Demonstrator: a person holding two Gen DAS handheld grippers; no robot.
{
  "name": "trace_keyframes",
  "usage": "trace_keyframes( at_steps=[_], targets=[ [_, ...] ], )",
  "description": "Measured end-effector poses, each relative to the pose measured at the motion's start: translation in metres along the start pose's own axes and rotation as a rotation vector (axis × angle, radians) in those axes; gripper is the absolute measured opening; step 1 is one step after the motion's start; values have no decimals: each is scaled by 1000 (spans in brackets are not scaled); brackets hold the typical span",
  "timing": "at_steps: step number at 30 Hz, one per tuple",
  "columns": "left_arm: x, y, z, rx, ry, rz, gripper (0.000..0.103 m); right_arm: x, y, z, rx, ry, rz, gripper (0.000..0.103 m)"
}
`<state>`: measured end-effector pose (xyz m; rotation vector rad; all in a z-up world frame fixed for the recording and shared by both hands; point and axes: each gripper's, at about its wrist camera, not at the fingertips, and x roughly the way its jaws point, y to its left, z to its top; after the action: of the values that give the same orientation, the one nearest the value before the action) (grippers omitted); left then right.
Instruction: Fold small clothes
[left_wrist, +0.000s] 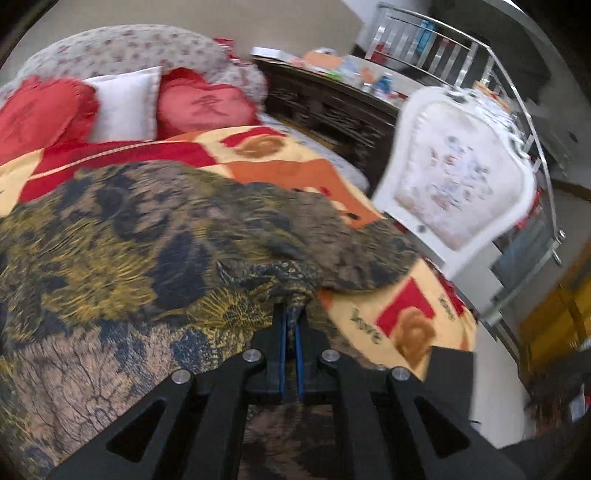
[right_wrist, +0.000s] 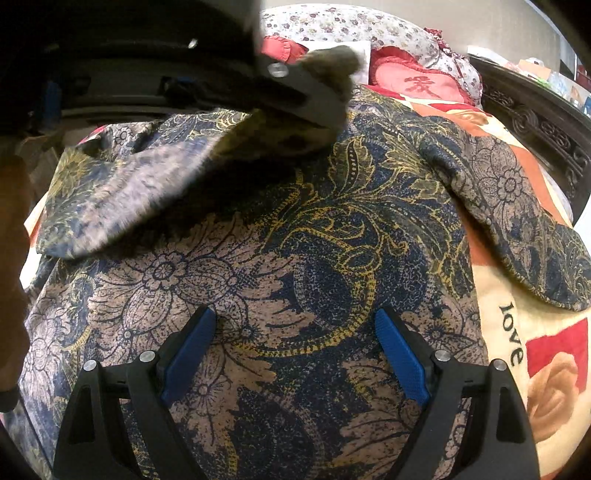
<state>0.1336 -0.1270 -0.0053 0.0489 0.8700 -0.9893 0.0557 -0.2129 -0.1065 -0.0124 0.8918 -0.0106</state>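
Left claw (left_wrist: 291, 314) pinches navy-gold floral cotton garment (left_wrist: 147, 236).
Right claw (right_wrist: 295, 325), lower centre, gapes wide, hovering over the cloth.

Dim indoor light, motion blur, fisheye-bent edges, dark vignetted corners

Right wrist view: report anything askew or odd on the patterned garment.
The navy, gold and tan floral garment lies unevenly on the bed: one sleeve sprawls rightward onto the red-and-cream "love" blanket, while the left gripper pinches the opposite part, lifted. The right gripper hovers open. No damage visible.
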Motion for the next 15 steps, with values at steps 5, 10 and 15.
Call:
trace_keyframes(
  at_steps=[5, 10, 15],
  targets=[
    [7, 5, 6, -46, 81, -51, 14, 1, -1, 1, 1, 2, 0, 103],
    [-29, 21, -3, -59, 54, 35, 58, 0, 0, 1, 1, 2, 1, 103],
    [-97, 53, -44, -92, -9, 162, 62, -7, -3, -4, 17, 16, 25, 103]
  ],
)
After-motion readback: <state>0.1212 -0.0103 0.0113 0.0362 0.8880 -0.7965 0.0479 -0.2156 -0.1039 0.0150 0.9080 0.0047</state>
